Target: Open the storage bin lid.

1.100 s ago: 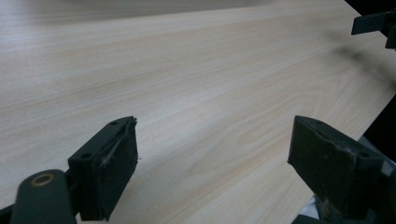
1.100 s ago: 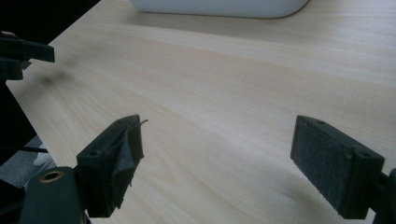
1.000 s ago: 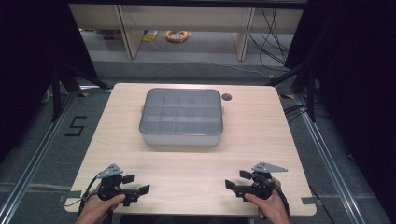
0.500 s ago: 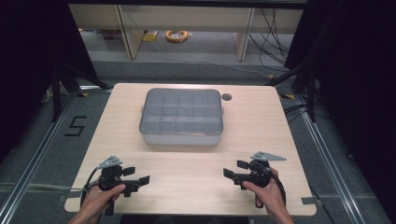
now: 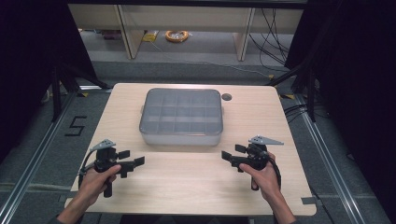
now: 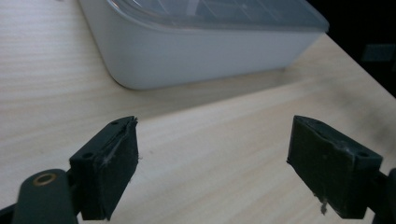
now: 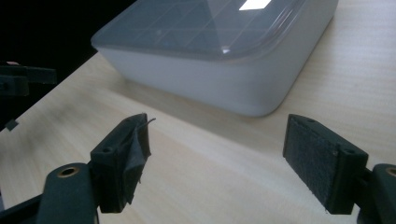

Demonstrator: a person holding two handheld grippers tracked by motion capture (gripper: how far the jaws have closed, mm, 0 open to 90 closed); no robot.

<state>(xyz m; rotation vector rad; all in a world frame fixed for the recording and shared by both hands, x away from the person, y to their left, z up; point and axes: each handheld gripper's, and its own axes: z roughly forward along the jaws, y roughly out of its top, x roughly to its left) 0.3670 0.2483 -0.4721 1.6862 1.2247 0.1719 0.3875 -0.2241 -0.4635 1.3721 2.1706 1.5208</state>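
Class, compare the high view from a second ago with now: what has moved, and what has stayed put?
Both tongs, left and right, drifted slightly away from the person, toward the lidded compartment box, jaws open and empty throughout. Nothing was grasped or released. The box and the table stayed as they were.

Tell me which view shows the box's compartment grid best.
The high view: the whole box lies under it, lid on, every divider visible through the lid. The left gripper view catches one corner and a side wall; the right gripper view shows a slanted part of the grid under glare.
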